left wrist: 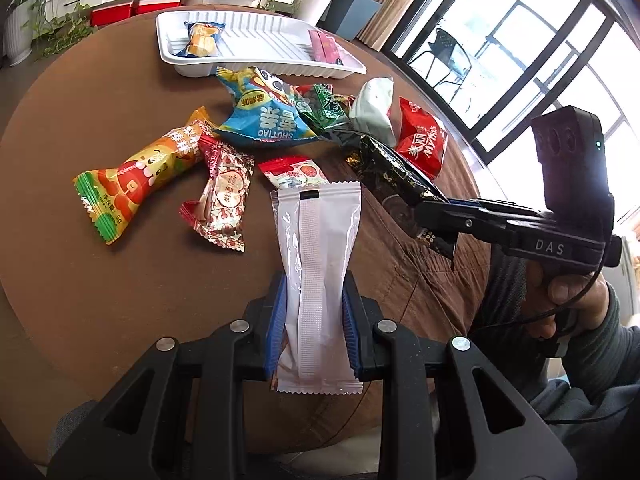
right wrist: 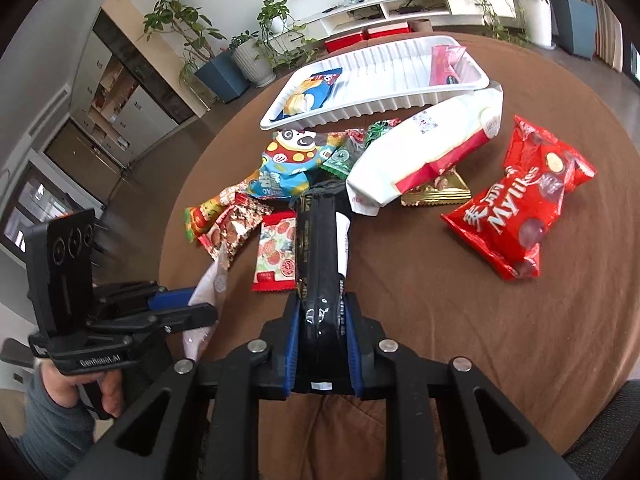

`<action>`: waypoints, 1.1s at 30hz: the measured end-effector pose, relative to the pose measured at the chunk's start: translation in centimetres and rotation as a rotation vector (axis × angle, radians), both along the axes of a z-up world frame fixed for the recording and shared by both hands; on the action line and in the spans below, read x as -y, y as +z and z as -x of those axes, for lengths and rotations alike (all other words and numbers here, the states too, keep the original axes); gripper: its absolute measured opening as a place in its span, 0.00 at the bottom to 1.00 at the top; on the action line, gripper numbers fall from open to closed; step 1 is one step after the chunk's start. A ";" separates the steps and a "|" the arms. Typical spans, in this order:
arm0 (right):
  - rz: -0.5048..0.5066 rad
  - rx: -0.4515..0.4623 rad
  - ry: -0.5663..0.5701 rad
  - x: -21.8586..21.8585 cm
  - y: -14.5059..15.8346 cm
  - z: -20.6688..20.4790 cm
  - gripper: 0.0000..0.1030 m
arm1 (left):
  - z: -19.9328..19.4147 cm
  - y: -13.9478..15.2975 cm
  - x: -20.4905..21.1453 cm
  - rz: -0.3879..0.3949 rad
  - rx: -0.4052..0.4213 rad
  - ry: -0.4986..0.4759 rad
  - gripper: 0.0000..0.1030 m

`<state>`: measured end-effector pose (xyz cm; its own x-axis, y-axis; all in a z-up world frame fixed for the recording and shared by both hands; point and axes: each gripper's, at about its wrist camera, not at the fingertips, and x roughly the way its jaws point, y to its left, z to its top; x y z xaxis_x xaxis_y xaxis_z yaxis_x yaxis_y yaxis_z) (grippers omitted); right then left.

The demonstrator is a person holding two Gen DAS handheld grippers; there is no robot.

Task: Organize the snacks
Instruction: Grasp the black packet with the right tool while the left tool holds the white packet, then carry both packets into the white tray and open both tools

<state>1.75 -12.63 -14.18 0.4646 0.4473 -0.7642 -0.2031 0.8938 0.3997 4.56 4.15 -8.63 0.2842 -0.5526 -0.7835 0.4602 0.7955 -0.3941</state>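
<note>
Your left gripper (left wrist: 314,312) is clamped on a white packet (left wrist: 318,264), which sticks out forward over the brown table (left wrist: 100,304). Your right gripper (right wrist: 322,340) grips a black packet (right wrist: 322,256) the same way, pads pressed on its sides. The other snacks lie heaped beyond them, in front of the white tray (left wrist: 256,36), which holds two packets, one at each end.

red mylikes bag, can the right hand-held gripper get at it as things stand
Probably not yet: the right hand-held gripper is shut on a black snack packet. The red Mylikes bag lies uncovered on the brown tablecloth, with nothing on it.
</note>
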 end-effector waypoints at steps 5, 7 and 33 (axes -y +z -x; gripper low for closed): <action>0.003 0.024 0.013 0.3 0.6 1.1 0.21 | 0.1 0.2 0.0 0.009 0.001 -0.003 0.23; -0.019 0.024 0.018 0.6 0.8 1.4 0.21 | 0.1 0.2 0.0 0.015 0.001 -0.003 0.23; -0.020 0.278 -0.183 9.1 11.5 -6.9 0.21 | -12.3 9.3 0.2 0.068 0.152 0.093 0.23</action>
<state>8.67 -21.70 -2.69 0.7281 0.3510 -0.5888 -0.1434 0.9180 0.3699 16.85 3.93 0.64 0.4489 -0.5687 -0.6892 0.4446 0.8112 -0.3798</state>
